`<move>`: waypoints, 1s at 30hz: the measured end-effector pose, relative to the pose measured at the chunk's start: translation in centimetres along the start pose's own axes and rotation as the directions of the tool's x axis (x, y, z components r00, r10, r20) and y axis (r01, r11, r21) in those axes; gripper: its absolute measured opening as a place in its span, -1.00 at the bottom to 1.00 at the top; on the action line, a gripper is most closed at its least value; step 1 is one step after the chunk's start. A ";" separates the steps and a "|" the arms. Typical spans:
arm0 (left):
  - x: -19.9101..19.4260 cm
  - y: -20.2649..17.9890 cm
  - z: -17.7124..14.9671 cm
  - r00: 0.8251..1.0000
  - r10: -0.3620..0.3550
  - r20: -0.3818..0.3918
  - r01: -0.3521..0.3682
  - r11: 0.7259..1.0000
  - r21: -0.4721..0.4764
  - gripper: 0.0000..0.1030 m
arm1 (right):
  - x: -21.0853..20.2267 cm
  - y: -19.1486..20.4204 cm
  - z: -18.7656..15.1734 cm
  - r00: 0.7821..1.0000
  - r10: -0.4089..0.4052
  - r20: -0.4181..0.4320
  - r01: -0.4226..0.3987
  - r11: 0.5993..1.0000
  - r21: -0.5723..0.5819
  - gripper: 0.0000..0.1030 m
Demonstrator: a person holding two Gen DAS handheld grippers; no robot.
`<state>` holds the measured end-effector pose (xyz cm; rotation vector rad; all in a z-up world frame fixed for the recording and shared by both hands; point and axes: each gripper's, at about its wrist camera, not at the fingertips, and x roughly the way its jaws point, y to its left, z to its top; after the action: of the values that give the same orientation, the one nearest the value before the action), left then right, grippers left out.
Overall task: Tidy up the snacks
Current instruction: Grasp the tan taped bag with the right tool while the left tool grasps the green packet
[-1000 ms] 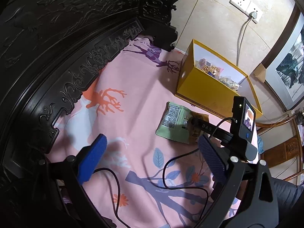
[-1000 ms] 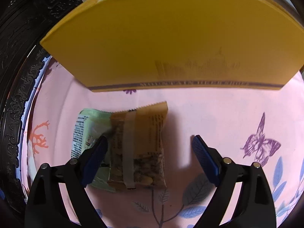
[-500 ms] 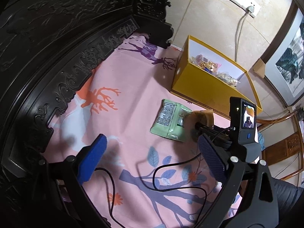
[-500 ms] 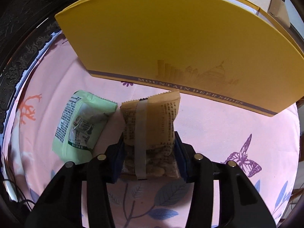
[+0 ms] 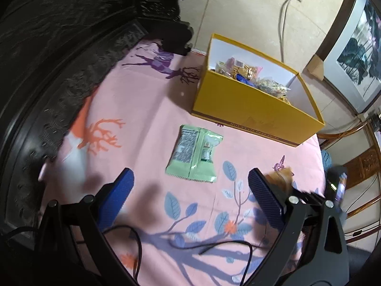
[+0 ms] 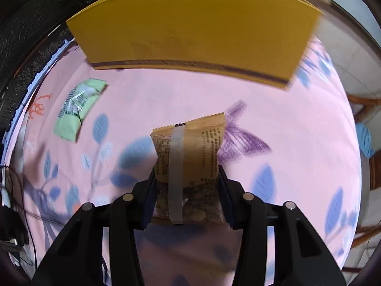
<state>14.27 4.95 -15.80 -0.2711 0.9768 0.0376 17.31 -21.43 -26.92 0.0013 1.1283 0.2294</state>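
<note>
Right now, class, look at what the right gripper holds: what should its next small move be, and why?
Probably carry the brown snack packet up and forward over the near wall of the yellow box. The right gripper is shut on the packet, clear of the pink cloth, and the open box already holds other snacks. The green packet lies on the cloth.

A brown snack packet (image 6: 189,166) stands upright, pinched at its lower sides. A green packet (image 5: 194,153) lies flat near the open yellow box (image 5: 252,109) of snacks.
</note>
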 end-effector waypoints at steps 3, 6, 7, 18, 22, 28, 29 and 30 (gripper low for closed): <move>2.4 -1.0 0.8 1.000 -0.001 -0.019 0.002 1.000 0.023 0.91 | -0.6 -1.3 -0.9 1.000 0.009 0.007 -0.010 0.998 0.061 -0.09; 6.4 -2.3 1.5 0.998 0.013 -0.055 -0.008 0.996 0.087 0.91 | -1.1 -1.9 -1.1 1.000 0.020 0.013 -0.021 0.996 0.088 -0.09; 7.5 -2.5 1.6 0.998 0.016 -0.067 -0.010 0.995 0.101 0.91 | -1.3 -1.9 -1.1 1.000 0.022 0.017 -0.024 0.996 0.085 -0.09; 15.1 -1.9 1.3 0.977 0.083 -0.199 -0.061 0.992 0.113 0.91 | -2.2 -1.9 -0.1 0.996 0.074 0.047 -0.078 0.992 0.097 -0.09; 16.0 -1.9 1.3 0.972 0.100 -0.214 -0.074 0.989 0.126 0.91 | -2.1 -2.0 0.0 0.995 0.080 0.051 -0.086 0.989 0.117 -0.09; 16.4 -2.7 0.9 0.969 0.145 -0.198 -0.104 0.973 0.205 0.92 | -2.0 -1.8 0.3 0.995 0.082 0.051 -0.088 0.988 0.128 -0.09; 16.4 -2.9 0.8 0.969 0.154 -0.195 -0.110 0.970 0.218 0.93 | -2.0 -1.7 0.4 0.995 0.081 0.051 -0.087 0.988 0.128 -0.09; 16.4 -2.9 0.8 0.969 0.153 -0.192 -0.111 0.971 0.214 0.93 | -2.0 -1.8 0.3 0.995 0.081 0.052 -0.087 0.988 0.127 -0.09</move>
<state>24.57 0.84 -28.27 -0.0215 1.1961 0.0325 17.13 -23.47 -25.19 0.1687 1.0960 0.2295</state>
